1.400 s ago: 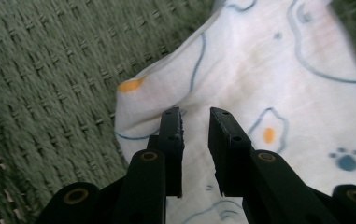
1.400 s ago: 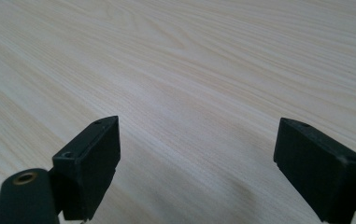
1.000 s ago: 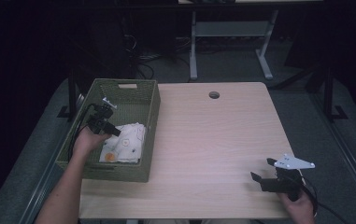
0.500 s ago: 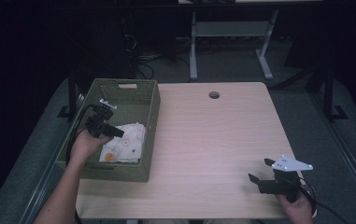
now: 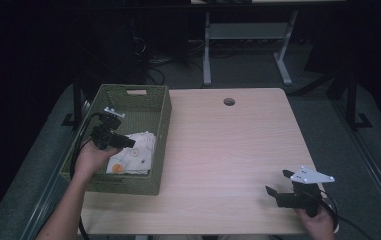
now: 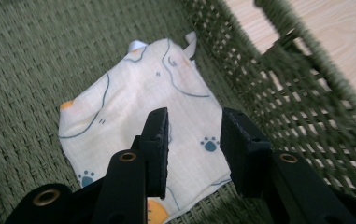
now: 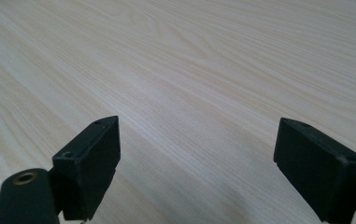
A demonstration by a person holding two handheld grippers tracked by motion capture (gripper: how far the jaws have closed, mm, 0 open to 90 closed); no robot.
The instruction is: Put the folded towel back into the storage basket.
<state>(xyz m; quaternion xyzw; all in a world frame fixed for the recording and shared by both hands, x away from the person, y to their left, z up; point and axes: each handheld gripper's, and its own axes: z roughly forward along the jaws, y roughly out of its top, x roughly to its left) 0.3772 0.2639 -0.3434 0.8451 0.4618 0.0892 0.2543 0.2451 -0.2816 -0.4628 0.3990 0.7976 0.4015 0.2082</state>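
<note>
Green woven basket (image 5: 158,150) sits at left side of light wood table (image 5: 228,150); inside lies a folded white cloth (image 5: 133,155) w/ printed paw marks and orange patches, flat on basket floor, just beside the wall nearest table centre. Left gripper (image 5: 123,141) hangs over the cloth inside the basket; in left gripper view its jaws stand partly spread w/ a narrow gap, nothing between them, cloth (image 6: 143,107) directly beneath and beyond the tips. Whether tips touch fabric: cannot tell. Right gripper (image 5: 274,193) is near the front right table corner, well apart from basket; right gripper view shows jaws spread wide over bare wood, holding nothing. Handling, est.: cloth is thin, soft, very light, not fragile; it will drape and likely unfold when lifted, so expect no stiffness. Low slip risk on rubber-type pads once several layers are pinched. Recommended hold: a raised fold or the free corner w/ the small loop tab (image 6: 190,43) near the wall, or bunch the mid-section by pressing down then closing. Caution: tips may snag in the basket weave.
</note>
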